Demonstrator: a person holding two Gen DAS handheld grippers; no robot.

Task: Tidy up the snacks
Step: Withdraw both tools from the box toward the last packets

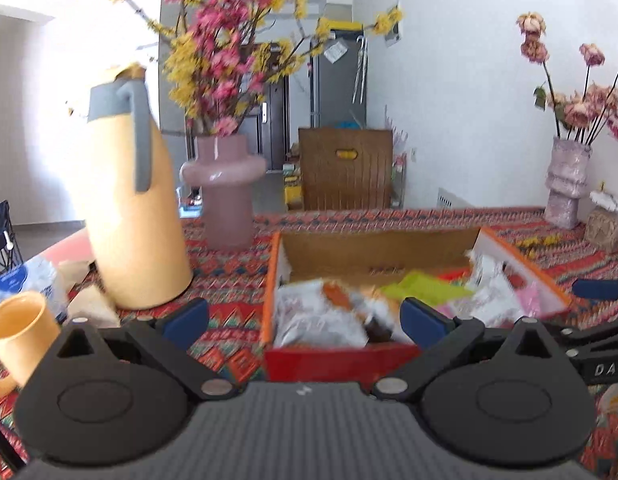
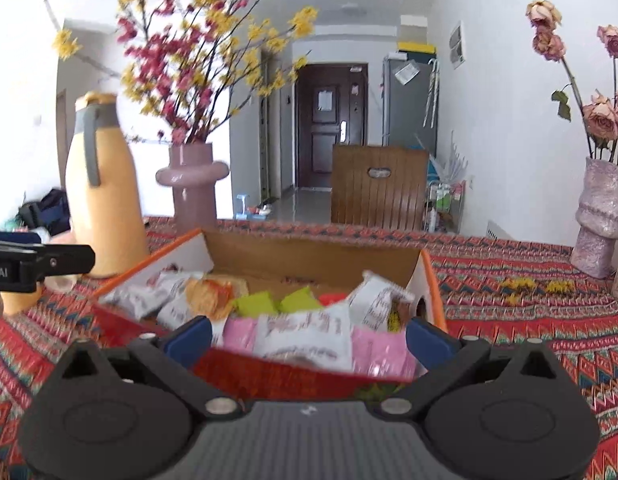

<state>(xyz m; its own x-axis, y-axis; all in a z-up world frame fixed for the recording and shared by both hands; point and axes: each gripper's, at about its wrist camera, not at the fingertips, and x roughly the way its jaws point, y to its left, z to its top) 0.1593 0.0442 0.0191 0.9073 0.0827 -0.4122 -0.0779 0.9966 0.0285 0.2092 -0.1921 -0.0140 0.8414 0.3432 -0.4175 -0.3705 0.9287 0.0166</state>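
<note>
You face a table under a red patterned cloth (image 2: pixel 529 320). On it sits an open cardboard box (image 2: pixel 313 256) with orange edges, and most of the work looks done: wrapped snacks (image 2: pixel 305 340) in white, pink and green already lie piled inside. To its left stand a tall yellow jug (image 1: pixel 137 208) and a yellow mug (image 1: pixel 19 332). Your left gripper (image 1: pixel 305 318) and right gripper (image 2: pixel 309 338) both hover at the box's near edge, spread wide, holding nothing. Tidying the pile may remain.

Bright daylight, motion blur, fisheye warp
</note>
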